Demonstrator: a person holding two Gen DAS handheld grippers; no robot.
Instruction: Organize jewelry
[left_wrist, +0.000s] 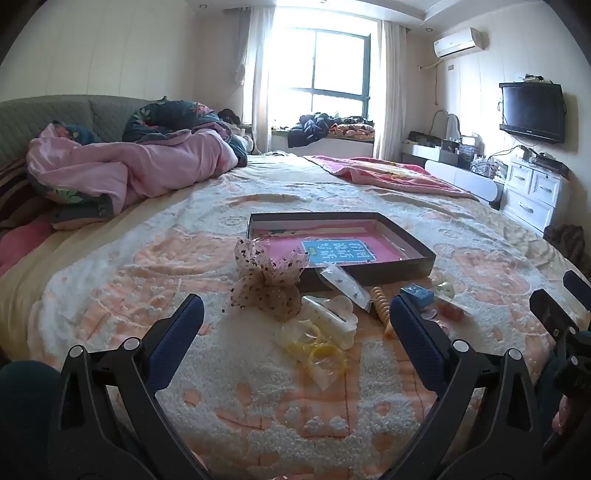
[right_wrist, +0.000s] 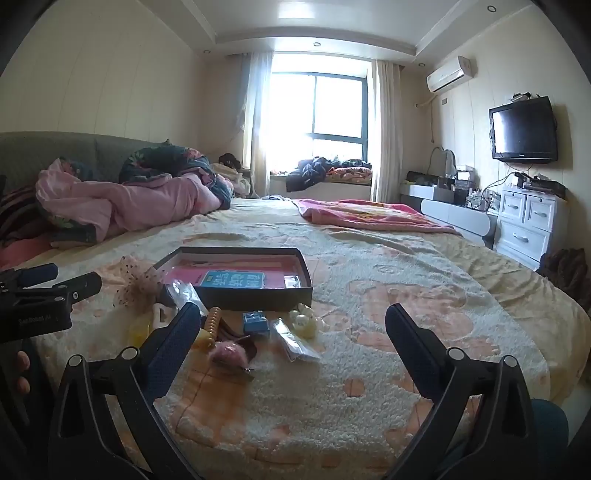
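Note:
A shallow dark box with a pink lining and a blue card lies on the bed; it also shows in the right wrist view. In front of it lie a dotted tulle bow, a cream hair claw, yellow hair ties in a clear bag, a beige spiral tie and a small blue box. The right wrist view adds a pink fluffy clip, a pearl piece and a clear packet. My left gripper is open above the hair ties. My right gripper is open and empty.
The items rest on a cream and peach bedspread. A pink quilt is heaped at the far left, a pink blanket far right. White drawers and a wall television stand beyond the bed's right edge.

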